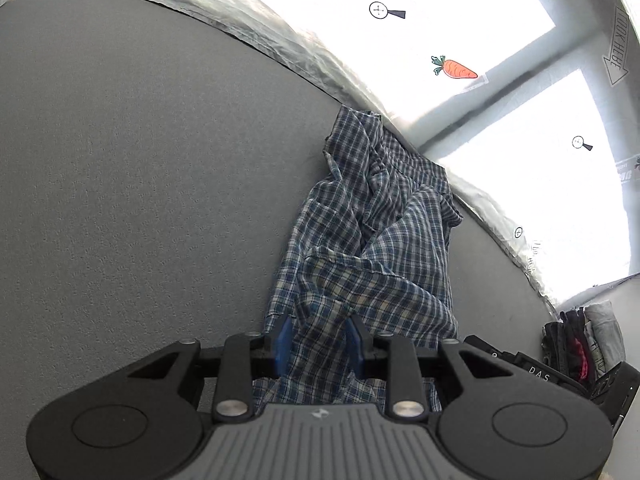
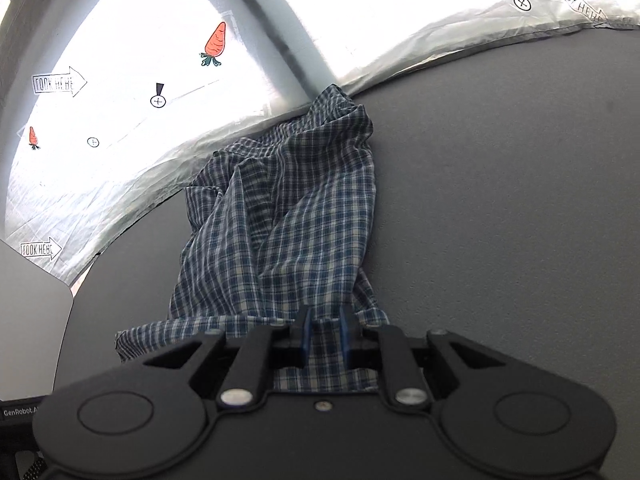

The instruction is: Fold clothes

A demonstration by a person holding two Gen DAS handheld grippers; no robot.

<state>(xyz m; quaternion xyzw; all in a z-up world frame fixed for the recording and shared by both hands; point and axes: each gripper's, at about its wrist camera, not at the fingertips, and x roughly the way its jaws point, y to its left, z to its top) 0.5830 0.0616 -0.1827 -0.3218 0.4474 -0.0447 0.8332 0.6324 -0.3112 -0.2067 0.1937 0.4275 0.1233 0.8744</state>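
black grippers [image 1: 319,340], blue fingers [image 2: 305,332], silver screws

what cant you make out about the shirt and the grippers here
- Plaid shirt: bunched in both views, so collar, sleeves and buttons are hidden by folds.
- Left gripper, right gripper: cloth covers the pad faces.
- Dark pile, left view: cut off, unidentifiable.

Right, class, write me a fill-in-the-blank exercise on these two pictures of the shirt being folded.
1. The shirt has a blue and white ____ pattern.
2. Cloth sits between the fingers of ____ claws, left claw and right claw.
3. The shirt lies crumpled on a ____ table.
4. The orange sticker shows a ____.

Missing words: checked; both; grey; carrot
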